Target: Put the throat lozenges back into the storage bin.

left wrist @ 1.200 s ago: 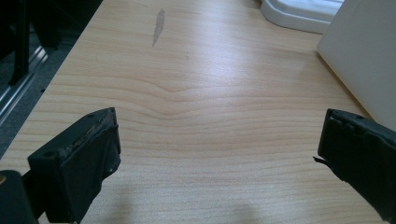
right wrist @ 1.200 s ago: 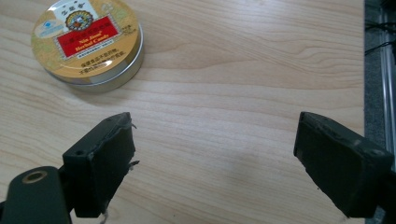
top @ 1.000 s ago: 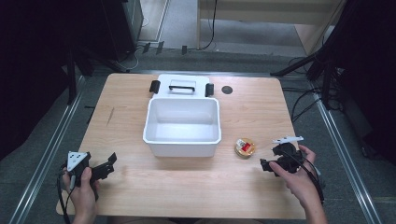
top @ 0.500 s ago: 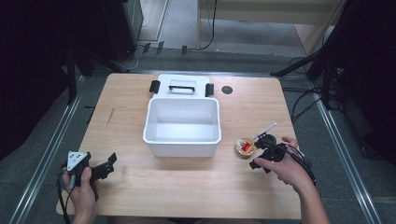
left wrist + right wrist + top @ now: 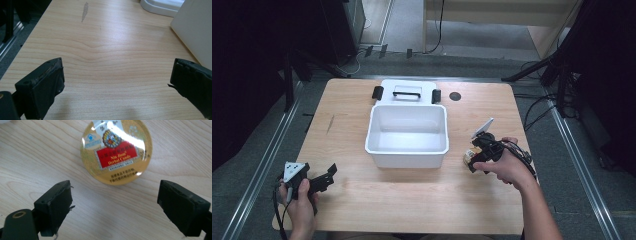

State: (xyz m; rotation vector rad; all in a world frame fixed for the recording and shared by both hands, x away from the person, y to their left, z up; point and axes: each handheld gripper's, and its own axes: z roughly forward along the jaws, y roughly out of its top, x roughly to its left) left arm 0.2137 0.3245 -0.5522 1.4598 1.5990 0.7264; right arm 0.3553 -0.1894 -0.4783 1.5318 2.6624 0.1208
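Observation:
A round gold candy tin [image 5: 116,151] with a red label lies flat on the wooden table [image 5: 412,195], right of the white bin [image 5: 407,135]. My right gripper [image 5: 115,210] hovers just over it, open, jaws spread wider than the tin and short of it. From above, the right gripper [image 5: 476,155] covers most of the tin [image 5: 468,158]. My left gripper [image 5: 328,176] rests low at the table's front left, open with nothing between its jaws. Bare wood lies ahead of the left gripper [image 5: 116,85].
The empty white bin stands mid-table; its wall [image 5: 197,27] is close on the right in the left gripper view. Behind the bin lies its white lid [image 5: 407,92] with a handle and black clips. A dark round hole [image 5: 455,96] marks the far right of the table.
My right gripper has moved left and forward from the table's right edge to just over the candy tin. The left gripper has stayed put.

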